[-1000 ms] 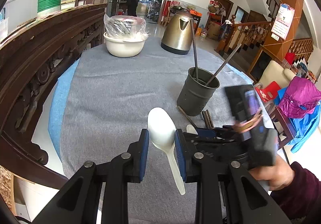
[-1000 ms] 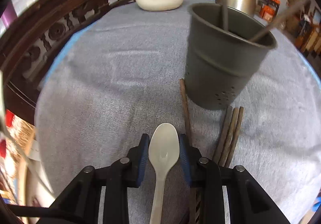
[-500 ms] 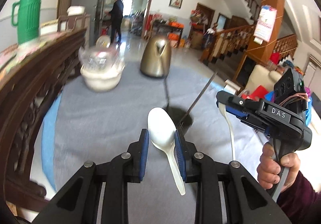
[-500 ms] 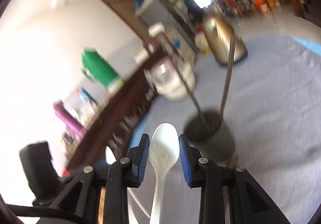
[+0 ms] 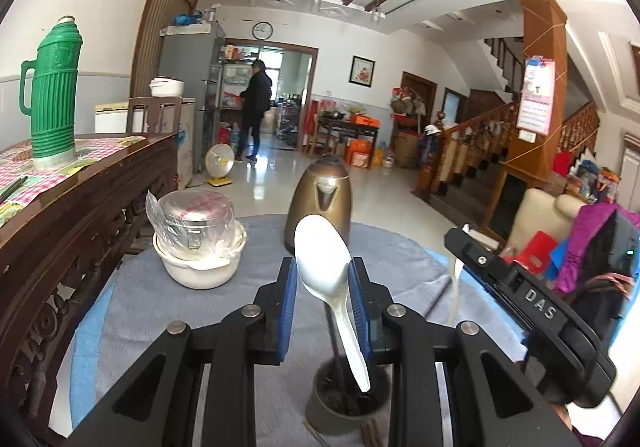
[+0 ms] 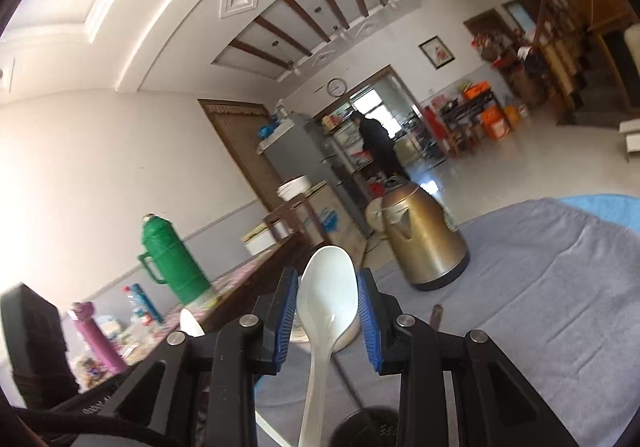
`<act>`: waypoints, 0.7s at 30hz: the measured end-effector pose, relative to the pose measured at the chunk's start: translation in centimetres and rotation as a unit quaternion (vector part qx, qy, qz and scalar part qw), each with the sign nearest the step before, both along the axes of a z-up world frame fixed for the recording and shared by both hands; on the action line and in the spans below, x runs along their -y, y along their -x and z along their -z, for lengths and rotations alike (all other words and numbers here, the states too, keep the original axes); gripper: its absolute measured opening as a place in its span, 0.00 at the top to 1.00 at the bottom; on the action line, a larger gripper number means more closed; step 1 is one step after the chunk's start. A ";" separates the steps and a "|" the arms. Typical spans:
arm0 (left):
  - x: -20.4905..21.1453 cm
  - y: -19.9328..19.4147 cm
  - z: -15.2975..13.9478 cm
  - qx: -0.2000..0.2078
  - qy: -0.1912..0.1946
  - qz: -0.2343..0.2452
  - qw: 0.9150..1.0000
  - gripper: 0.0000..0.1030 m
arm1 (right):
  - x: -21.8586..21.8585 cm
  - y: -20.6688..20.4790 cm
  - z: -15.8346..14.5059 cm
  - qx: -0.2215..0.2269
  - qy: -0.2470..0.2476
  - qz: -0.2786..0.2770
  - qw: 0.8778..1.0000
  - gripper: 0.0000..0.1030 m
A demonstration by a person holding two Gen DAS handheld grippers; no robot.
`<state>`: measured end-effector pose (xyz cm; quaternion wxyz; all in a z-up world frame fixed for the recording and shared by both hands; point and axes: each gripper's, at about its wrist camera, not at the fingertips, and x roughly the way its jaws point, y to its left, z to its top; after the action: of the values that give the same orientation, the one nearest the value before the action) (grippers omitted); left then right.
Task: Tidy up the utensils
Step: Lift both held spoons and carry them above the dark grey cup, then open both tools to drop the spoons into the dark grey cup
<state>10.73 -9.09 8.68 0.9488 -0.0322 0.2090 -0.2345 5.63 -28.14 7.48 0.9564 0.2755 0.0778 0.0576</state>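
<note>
Left gripper (image 5: pixel 322 281) clamped on white spoon (image 5: pixel 326 271), right gripper (image 6: pixel 327 305) clamped on second spoon (image 6: pixel 326 297) — both raised above holder (image 5: pixel 346 405), kettle (image 5: pixel 320 203) far.

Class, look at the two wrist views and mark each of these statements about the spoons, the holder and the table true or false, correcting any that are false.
1. The left tongs grip a white spoon. True.
2. The right tongs are empty. False: they hold a second white spoon.
3. The left spoon's handle tip hangs above the dark utensil holder. True.
4. The kettle on the table is bright red. False: it is bronze-coloured.
5. The white bowl is empty. False: a plastic-wrapped metal pot sits in it.
</note>
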 end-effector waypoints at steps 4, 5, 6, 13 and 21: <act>0.7 -1.7 2.5 -0.018 -0.003 -0.008 1.000 0.73 | -1.1 -1.4 1.7 -0.002 0.031 0.032 0.999 0.69; 0.8 -1.9 3.0 -0.021 -0.006 -0.008 1.000 0.73 | -1.4 -1.8 2.1 -0.005 0.040 0.039 0.998 0.69; 0.9 -2.0 3.4 -0.022 -0.007 -0.007 1.000 0.73 | -1.9 -2.0 2.4 -0.006 0.052 0.045 0.998 0.69; 1.6 -2.0 5.5 -0.032 -0.028 0.007 0.999 0.73 | -3.7 -2.6 3.9 -0.006 0.097 0.065 0.993 0.69; 1.1 -0.9 6.7 -0.049 -0.038 0.022 0.998 0.73 | -5.2 -3.6 5.4 -0.014 0.131 0.065 0.989 0.69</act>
<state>11.66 -10.14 1.95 0.9327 -0.0028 0.2646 -0.2453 9.18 -22.99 2.06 0.9848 0.1531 0.0802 -0.0189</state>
